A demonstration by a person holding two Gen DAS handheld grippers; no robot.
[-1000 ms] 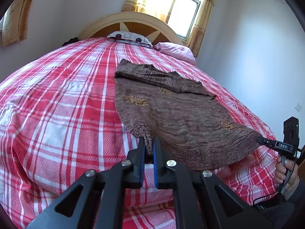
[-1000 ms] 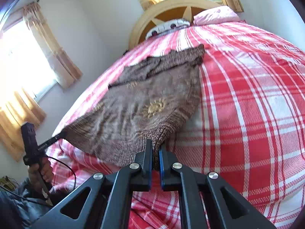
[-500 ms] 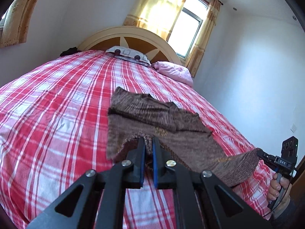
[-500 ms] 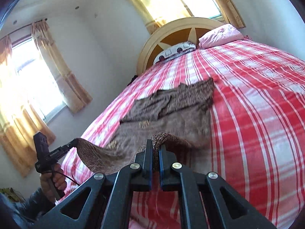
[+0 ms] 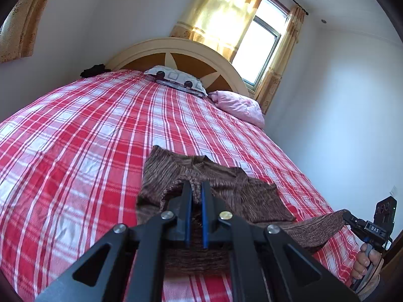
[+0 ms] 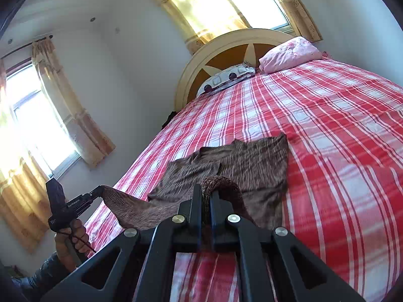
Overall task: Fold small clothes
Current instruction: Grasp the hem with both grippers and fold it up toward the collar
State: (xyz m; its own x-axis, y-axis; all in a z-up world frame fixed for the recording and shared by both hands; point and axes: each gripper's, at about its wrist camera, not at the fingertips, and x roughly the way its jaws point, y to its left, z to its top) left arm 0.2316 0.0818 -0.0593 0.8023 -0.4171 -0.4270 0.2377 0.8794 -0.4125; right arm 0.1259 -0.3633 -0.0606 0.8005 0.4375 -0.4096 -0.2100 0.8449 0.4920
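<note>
A small brown knit sweater (image 5: 226, 183) lies on the red plaid bedspread (image 5: 75, 138), its far part flat with sleeves folded in. My left gripper (image 5: 196, 186) is shut on one corner of the sweater's near hem and holds it up off the bed. My right gripper (image 6: 207, 191) is shut on the other hem corner of the sweater (image 6: 252, 166), also lifted. The hem hangs stretched between the two grippers above the bed. The right gripper also shows in the left wrist view (image 5: 348, 217), and the left gripper in the right wrist view (image 6: 97, 191).
A patterned pillow (image 5: 176, 79) and a pink pillow (image 5: 239, 105) lie by the cream headboard (image 5: 176, 47). A dark item (image 5: 94, 70) sits at the bed's far left corner. Curtained windows (image 6: 32, 125) and white walls surround the bed.
Both grippers have lifted the sweater's near hem off the bed and carried it forward toward the collar. The cameras have tilted up, and the lower half now arches over the rest.
</note>
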